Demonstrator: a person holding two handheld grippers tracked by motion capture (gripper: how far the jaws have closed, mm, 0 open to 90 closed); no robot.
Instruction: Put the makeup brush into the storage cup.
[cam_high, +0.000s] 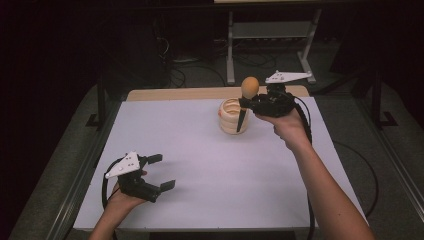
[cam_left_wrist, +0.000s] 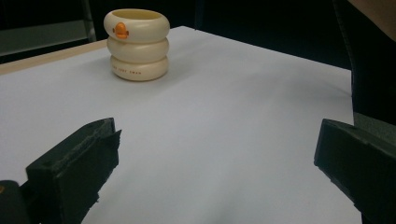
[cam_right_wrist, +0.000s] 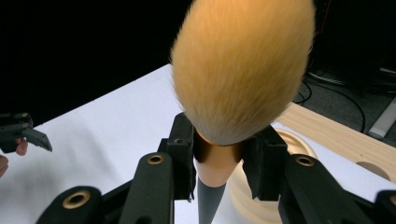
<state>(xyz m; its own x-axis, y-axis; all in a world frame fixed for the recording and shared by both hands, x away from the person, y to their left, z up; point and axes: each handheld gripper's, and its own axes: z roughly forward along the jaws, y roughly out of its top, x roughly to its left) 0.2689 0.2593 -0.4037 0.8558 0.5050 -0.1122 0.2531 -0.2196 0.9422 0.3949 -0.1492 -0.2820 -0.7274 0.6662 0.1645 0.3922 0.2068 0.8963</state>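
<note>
From above, my right gripper (cam_high: 245, 103) holds the brush (cam_high: 248, 90) upright over the cup (cam_high: 233, 116); my left gripper (cam_high: 161, 171) lies released. My left view: cup (cam_left_wrist: 137, 44) far ahead. My right view: fingers (cam_right_wrist: 180, 149) grasp brush (cam_right_wrist: 243, 70).

A white-topped table (cam_high: 210, 165) stands in a dark room, cables (cam_high: 200, 70) on grey floor (cam_high: 380, 150).

Fluffy orange brush (cam_high: 249, 87) upright above cream ringed holder (cam_high: 233, 116)
</note>
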